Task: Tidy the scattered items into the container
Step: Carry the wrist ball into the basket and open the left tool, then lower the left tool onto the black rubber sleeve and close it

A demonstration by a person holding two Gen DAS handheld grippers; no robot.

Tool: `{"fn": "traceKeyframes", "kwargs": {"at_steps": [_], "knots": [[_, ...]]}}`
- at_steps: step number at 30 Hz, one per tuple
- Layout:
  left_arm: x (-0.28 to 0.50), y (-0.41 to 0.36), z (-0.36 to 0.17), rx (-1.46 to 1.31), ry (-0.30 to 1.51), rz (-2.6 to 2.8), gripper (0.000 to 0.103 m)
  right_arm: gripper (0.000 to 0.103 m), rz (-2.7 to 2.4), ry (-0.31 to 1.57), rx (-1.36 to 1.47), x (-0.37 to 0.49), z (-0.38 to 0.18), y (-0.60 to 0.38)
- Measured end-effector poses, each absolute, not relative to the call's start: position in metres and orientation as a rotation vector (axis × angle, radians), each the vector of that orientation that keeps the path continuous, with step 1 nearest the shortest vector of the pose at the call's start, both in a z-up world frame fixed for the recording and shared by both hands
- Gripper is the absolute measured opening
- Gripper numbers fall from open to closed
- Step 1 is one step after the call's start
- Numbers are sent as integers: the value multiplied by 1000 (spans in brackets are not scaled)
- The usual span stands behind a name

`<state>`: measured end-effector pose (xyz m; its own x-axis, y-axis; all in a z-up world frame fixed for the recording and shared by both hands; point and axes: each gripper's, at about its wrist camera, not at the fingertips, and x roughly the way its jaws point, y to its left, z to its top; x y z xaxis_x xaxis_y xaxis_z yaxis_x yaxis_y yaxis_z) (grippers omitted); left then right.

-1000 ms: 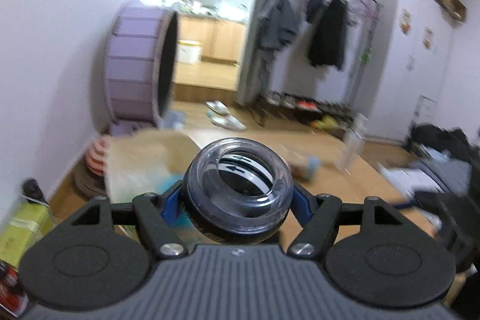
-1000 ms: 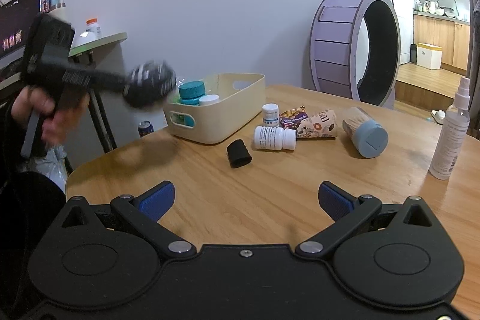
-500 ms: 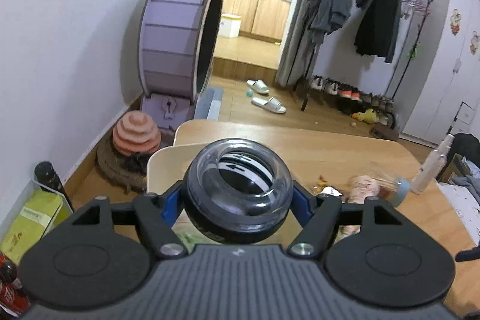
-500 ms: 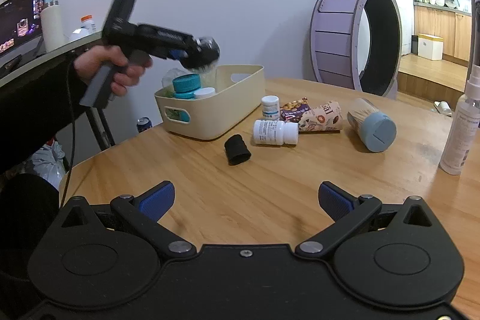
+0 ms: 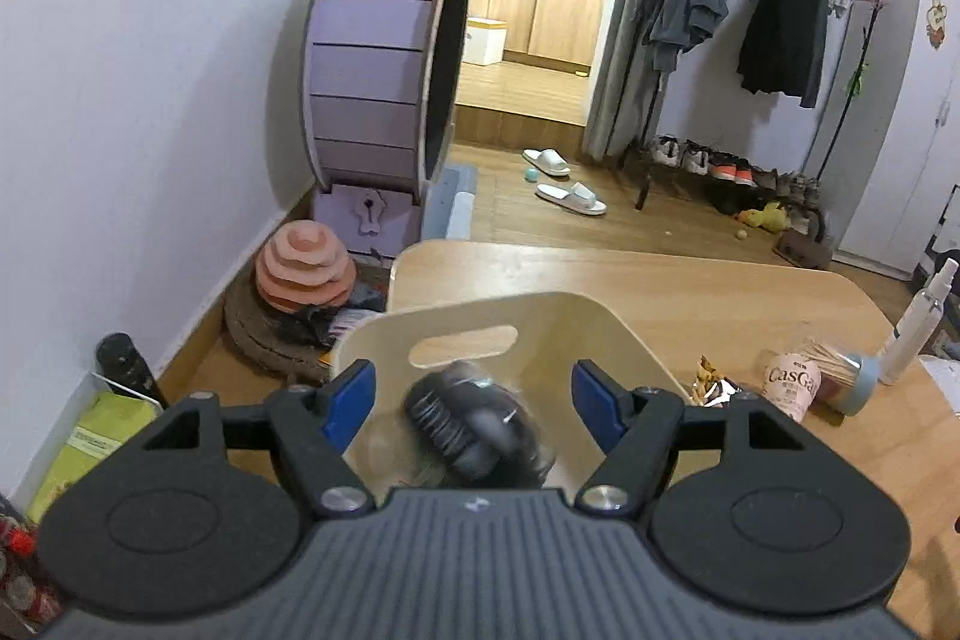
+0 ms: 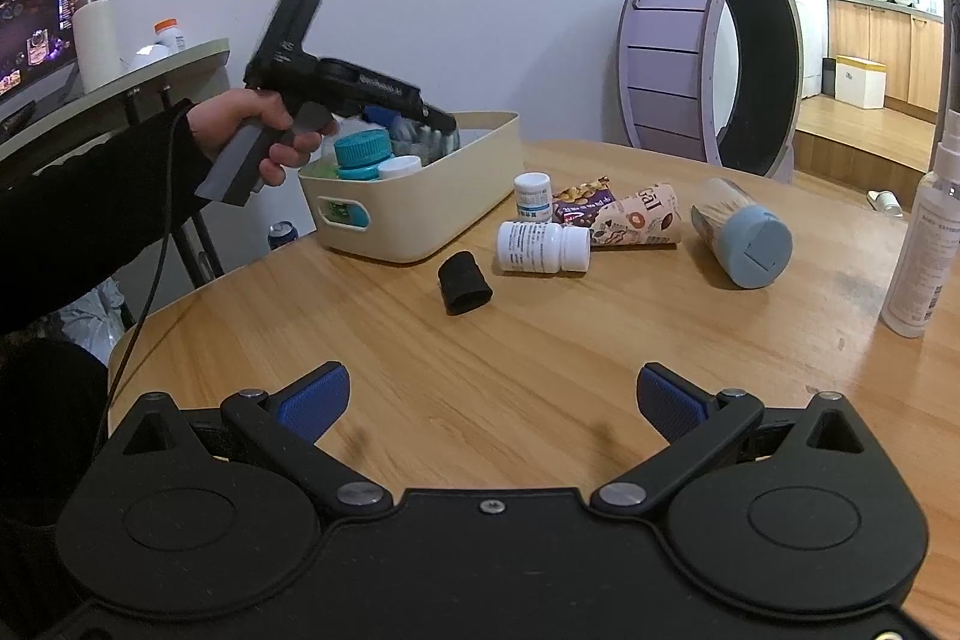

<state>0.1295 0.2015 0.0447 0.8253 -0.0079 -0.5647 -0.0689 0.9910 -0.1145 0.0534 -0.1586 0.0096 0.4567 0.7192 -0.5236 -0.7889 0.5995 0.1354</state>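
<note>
Left gripper [image 5: 473, 397] spread apart above cream container [image 5: 540, 316] at table's [image 6: 540, 340] far left edge; blurred gyro ball [image 5: 474, 430] loose between fingers, inside container. Right gripper [image 6: 492, 397] spread apart, holding nothing, over near edge.

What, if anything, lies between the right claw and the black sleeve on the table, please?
Nothing visible does. The right claw is open over bare wooden table, and the black sleeve lies straight ahead of it. The lying white pill bottle sits just right of the sleeve, apart from it.
</note>
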Motion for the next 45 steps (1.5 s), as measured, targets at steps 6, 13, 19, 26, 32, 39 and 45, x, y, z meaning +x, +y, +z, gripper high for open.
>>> {"fn": "traceKeyframes", "kwargs": {"at_steps": [6, 13, 19, 26, 32, 39, 45], "knots": [[102, 199, 62, -153, 543, 23, 71, 103, 928, 572, -132, 53, 9, -160], [49, 149, 76, -151, 451, -110, 72, 103, 872, 530, -93, 58, 14, -163], [33, 85, 61, -76, 460, -248, 72, 103, 789, 496, -32, 64, 17, -171], [34, 43, 29, -10, 522, -278, 69, 103, 735, 467, 18, 66, 21, -185], [42, 35, 5, 31, 567, -249, 54, 103, 720, 458, 26, 62, 21, -189], [55, 37, -14, 49, 611, -207, 55, 103, 730, 440, 40, 54, 26, -191], [64, 40, -20, 45, 633, -185, 55, 103, 742, 443, 24, 50, 26, -187]]}}
